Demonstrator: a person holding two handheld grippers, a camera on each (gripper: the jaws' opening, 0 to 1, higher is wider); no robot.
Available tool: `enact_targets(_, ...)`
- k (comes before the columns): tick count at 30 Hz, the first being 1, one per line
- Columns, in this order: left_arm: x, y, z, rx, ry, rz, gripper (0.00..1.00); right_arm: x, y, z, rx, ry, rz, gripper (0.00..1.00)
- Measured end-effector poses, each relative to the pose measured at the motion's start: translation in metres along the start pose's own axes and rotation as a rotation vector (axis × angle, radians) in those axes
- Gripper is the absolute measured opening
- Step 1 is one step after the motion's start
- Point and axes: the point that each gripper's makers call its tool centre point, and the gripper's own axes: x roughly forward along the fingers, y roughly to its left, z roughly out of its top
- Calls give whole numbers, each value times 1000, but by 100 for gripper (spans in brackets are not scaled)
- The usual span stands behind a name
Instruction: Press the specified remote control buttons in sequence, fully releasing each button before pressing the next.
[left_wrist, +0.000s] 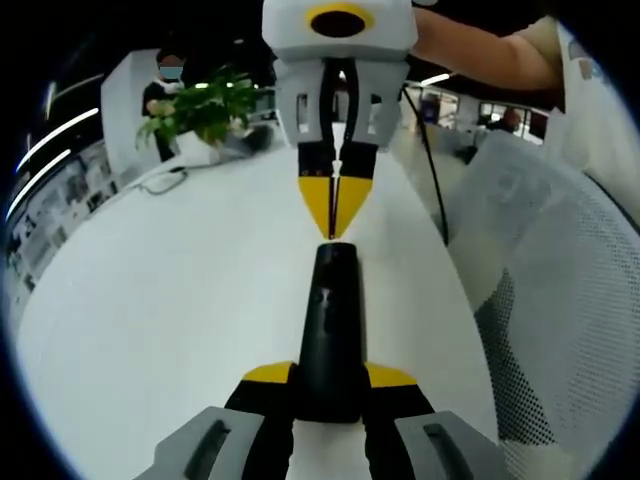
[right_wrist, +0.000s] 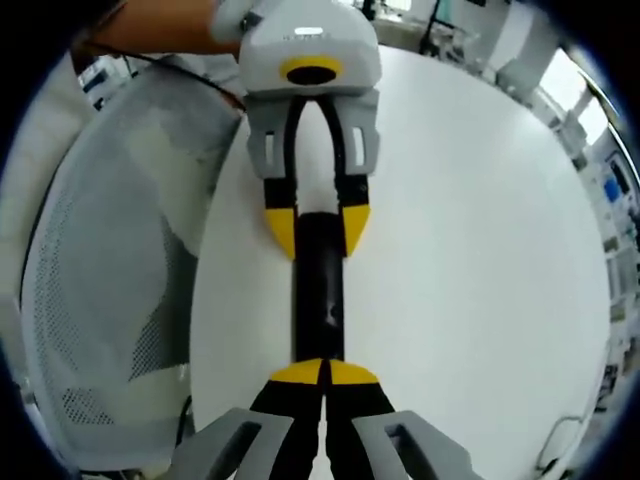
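A: Where's the remote (left_wrist: 330, 330) right now?

B: Lying lengthways on the white table (left_wrist: 180, 300), between the two grippers. In the left gripper view it runs from 6 o'clock up toward the centre. The left gripper (left_wrist: 330, 385) has its yellow-tipped jaws pinching the near end, one on each side.

A: And the other one?

B: The right gripper (left_wrist: 338, 205) comes in from 12 o'clock, jaws pressed together into a single point. That point sits at the far end of the remote. I can't tell whether it touches or hangs just above.

A: Does the right gripper view agree?

B: Yes. There the right gripper (right_wrist: 324, 375) rises from 6 o'clock with its tips together over the near end of the remote (right_wrist: 320, 280), and the left gripper (right_wrist: 318, 228) at 12 o'clock clamps the far end.

A: So which step is this?

B: My guess: one press in the sequence, either about to land or just lifting. The button itself is too small to pick out.

A: What does the next move need?

B: A straight push down with the closed tip, then a clean lift off before shifting along the remote. The left hold should stay firm.

A: Anything else around?

B: A mesh chair (left_wrist: 560, 300) at 3 o'clock, a potted plant (left_wrist: 205, 110) at 11 o'clock, and a person's arm (left_wrist: 480, 55) behind the right gripper.
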Motion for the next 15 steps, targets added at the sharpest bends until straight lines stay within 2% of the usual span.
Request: enact_targets(15, 0, 0, 0, 3, 1, -2, 24, 4, 0, 5, -12, -1, 9, 0)
